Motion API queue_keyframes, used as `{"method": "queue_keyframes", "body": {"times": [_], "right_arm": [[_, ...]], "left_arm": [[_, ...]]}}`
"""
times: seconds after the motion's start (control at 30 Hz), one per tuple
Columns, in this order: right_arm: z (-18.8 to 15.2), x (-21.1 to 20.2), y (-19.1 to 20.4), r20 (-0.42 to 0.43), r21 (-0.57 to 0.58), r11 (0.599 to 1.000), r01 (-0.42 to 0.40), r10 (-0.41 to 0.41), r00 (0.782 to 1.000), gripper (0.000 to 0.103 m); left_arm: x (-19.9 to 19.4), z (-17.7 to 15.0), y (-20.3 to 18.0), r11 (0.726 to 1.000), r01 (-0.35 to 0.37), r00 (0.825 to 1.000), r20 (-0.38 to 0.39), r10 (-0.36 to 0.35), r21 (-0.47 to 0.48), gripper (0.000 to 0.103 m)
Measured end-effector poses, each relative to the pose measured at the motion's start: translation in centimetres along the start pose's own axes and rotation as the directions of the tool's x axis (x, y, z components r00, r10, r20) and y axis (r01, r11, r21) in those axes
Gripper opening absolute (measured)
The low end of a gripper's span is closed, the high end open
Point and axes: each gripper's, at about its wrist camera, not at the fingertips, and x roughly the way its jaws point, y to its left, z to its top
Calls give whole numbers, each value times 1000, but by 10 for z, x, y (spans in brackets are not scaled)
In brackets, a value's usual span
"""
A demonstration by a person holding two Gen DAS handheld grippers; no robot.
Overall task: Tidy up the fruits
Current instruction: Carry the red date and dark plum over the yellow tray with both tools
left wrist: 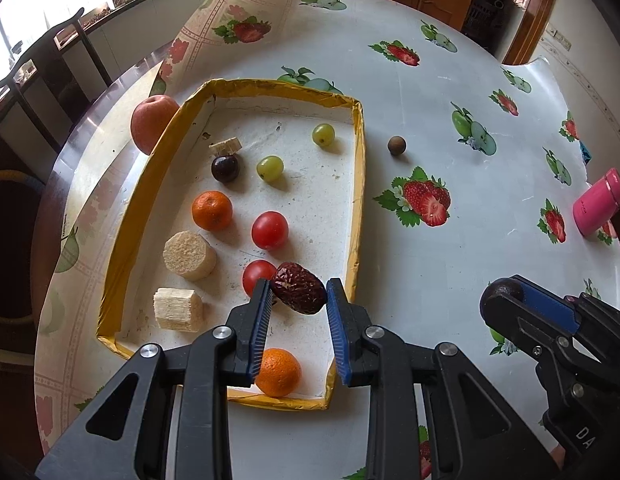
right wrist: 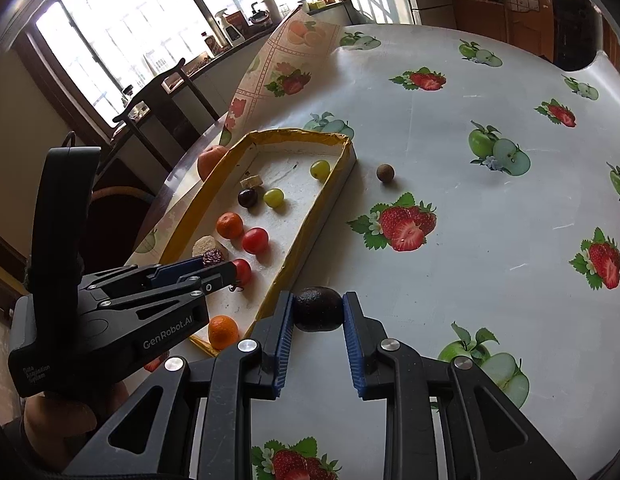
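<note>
My left gripper (left wrist: pixel 298 292) is shut on a wrinkled red date (left wrist: pixel 298 288) and holds it over the near part of the yellow-rimmed white tray (left wrist: pixel 359 184). In the tray lie two green grapes (left wrist: pixel 270 168), a dark plum (left wrist: pixel 225 168), two tangerines (left wrist: pixel 212 210), two red tomatoes (left wrist: pixel 270 230) and several pale banana pieces (left wrist: pixel 189 255). My right gripper (right wrist: pixel 318 308) is shut on a dark round fruit (right wrist: pixel 318 309) just right of the tray's rim (right wrist: pixel 310 220), above the tablecloth. The left gripper (right wrist: pixel 220 266) also shows in the right wrist view.
A brown longan (left wrist: pixel 396 146) lies on the tablecloth right of the tray. A peach (left wrist: pixel 152 122) sits outside the tray's left far corner. A pink flask (left wrist: pixel 597 204) lies at the right. The tablecloth's folded-up edge (left wrist: pixel 246 20) rises behind the tray. A dark chair (left wrist: pixel 46 68) stands beyond the table.
</note>
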Motion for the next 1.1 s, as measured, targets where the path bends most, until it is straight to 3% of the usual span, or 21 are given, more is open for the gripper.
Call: {"method": "queue_keyframes", "body": {"times": [0.67,1.1], "right_arm": [[32,36,23,-23,-46,998,-33,32,999,25],[79,85,39,-43,-98,994,-46,42,998,25]], "left_arm": [[18,2,40,995,-11,999,-32,8,-98,25],[36,21,82,982,-19,999,-40,11,-189,25]]}}
